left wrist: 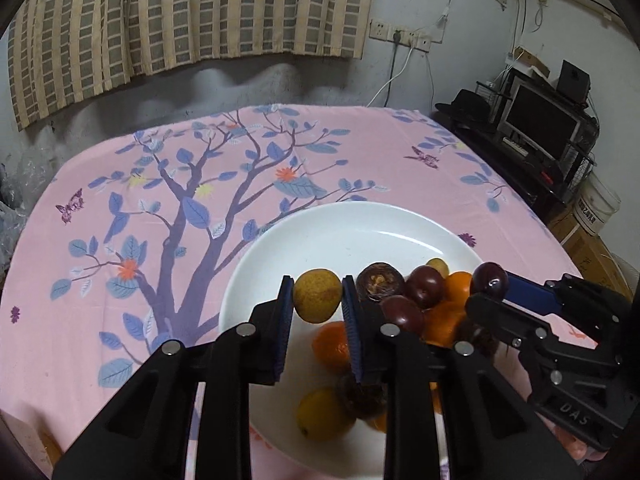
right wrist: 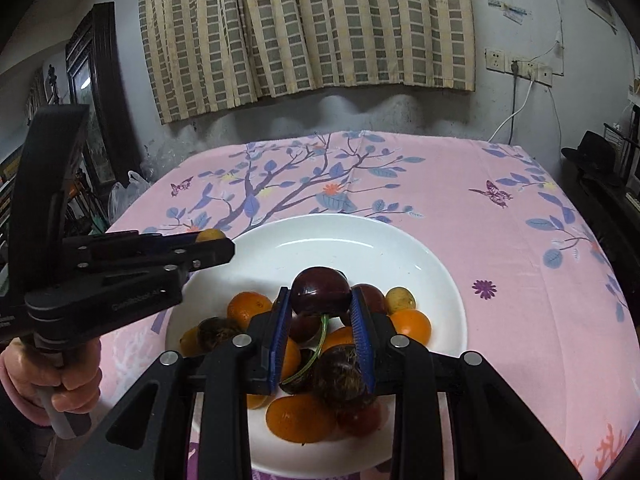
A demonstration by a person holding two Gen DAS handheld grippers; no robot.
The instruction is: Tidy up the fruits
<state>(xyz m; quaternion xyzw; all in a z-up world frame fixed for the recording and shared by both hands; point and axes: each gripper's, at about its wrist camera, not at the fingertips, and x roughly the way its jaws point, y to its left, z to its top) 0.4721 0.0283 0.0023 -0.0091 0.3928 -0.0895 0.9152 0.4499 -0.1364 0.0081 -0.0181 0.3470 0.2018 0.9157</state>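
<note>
left gripper (left wrist: 317, 300) fingers pinching yellow-green fruit (left wrist: 317, 295), long axis upright | right gripper (right wrist: 321, 304) fingers pinching dark plum (right wrist: 320, 290), stem hanging down | white plate (right wrist: 360, 240) pile below, partly hidden

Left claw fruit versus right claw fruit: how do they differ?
The left claw grips a speckled yellow-brown fruit; the right claw grips a glossy dark purple plum. The plum looks smoother. Both are roundish, pinched between blue pads above the white plate.

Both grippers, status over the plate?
Left gripper shut on yellow fruit. Right gripper shut on dark plum. Both above white plate of fruit. Nothing blocking.
</note>
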